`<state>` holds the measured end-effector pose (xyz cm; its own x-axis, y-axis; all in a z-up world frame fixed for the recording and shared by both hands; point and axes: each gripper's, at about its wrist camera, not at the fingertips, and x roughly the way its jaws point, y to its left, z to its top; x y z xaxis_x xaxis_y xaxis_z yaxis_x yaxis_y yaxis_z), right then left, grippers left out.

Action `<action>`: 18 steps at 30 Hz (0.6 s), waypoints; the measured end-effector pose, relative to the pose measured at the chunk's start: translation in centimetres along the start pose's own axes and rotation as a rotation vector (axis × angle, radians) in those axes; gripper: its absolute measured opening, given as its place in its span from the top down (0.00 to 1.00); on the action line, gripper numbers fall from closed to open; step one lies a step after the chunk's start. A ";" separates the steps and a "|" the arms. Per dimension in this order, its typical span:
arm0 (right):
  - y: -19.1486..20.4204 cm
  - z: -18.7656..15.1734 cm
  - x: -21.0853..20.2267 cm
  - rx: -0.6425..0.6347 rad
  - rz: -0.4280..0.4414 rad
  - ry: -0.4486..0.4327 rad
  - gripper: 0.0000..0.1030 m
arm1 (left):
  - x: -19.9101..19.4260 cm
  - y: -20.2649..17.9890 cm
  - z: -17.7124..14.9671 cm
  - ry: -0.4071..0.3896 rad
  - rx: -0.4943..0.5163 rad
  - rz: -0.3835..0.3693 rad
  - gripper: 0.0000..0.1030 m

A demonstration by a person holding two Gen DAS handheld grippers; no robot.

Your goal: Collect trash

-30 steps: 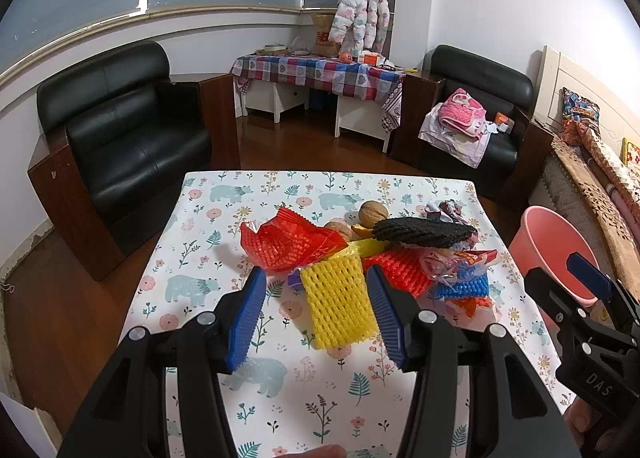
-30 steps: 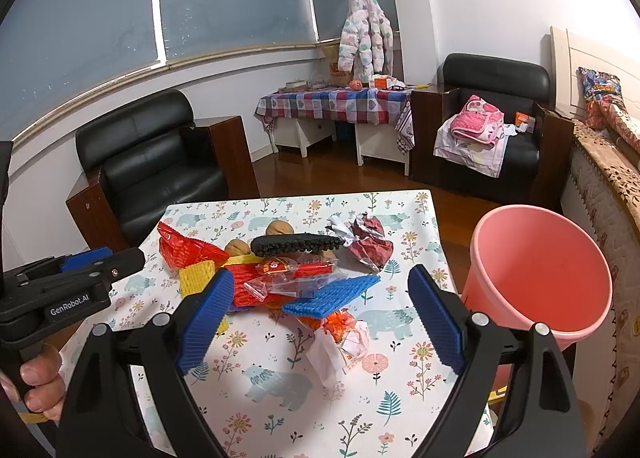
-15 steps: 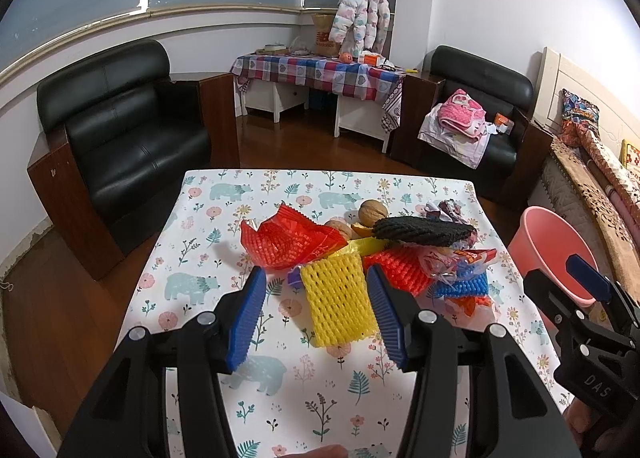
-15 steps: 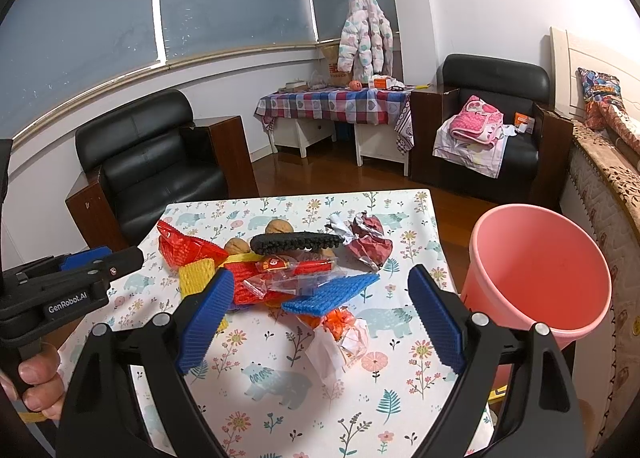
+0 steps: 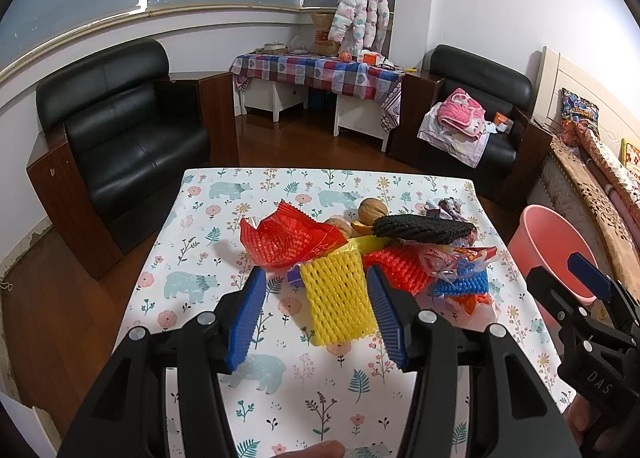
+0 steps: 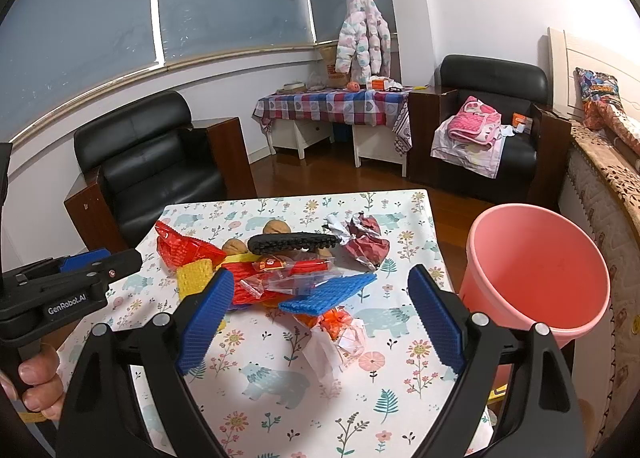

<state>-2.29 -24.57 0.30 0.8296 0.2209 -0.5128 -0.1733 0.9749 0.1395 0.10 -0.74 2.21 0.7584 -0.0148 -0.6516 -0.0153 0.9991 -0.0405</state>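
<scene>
Heap of mixed trash on a worktop (image 5: 224, 338) covered with a floral, bear-printed cloth; a pink plastic bucket (image 6: 536, 274) stands just off its right edge. The left gripper (image 5: 316, 314) hovers with jaws wide apart and empty, framing a yellow foam fruit net (image 5: 338, 298) at the near left of the heap, apart from both pads. The right gripper (image 6: 320, 322) is likewise wide open and empty, above a blue foam mesh pad (image 6: 328, 294) and a crumpled orange-and-white wrapper (image 6: 336, 330). Judged handling: the foam nets are very light, soft and springy, so a pinch across the mid-body should compress and hold them. The clear plastic wrappers (image 6: 288, 282) look slippery and are best pinched at a crumpled fold. The walnuts (image 5: 372, 209) at the far side are hard, round and apt to roll.
</scene>
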 end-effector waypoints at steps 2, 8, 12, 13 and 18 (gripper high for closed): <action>0.0 0.0 0.0 0.000 0.000 0.001 0.14 | 0.1 0.2 -0.2 0.000 -0.001 0.000 0.49; -0.4 0.1 0.0 0.001 -0.001 0.002 0.14 | -0.2 0.0 -0.8 0.000 -0.001 -0.001 0.49; -0.7 0.2 0.1 0.004 -0.002 0.004 0.14 | -0.1 0.0 -0.8 -0.001 -0.001 -0.004 0.49; -0.8 0.2 0.1 0.003 -0.003 0.004 0.14 | -0.1 0.1 -0.8 -0.001 0.000 -0.003 0.49; -1.1 0.0 0.0 -0.001 -0.012 -0.003 0.14 | -0.7 0.1 -0.6 -0.018 0.001 -0.005 0.49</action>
<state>-2.10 -25.61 0.12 0.8335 0.2086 -0.5116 -0.1636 0.9776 0.1322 -0.82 -0.65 2.17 0.7699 -0.0193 -0.6379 -0.0108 0.9990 -0.0433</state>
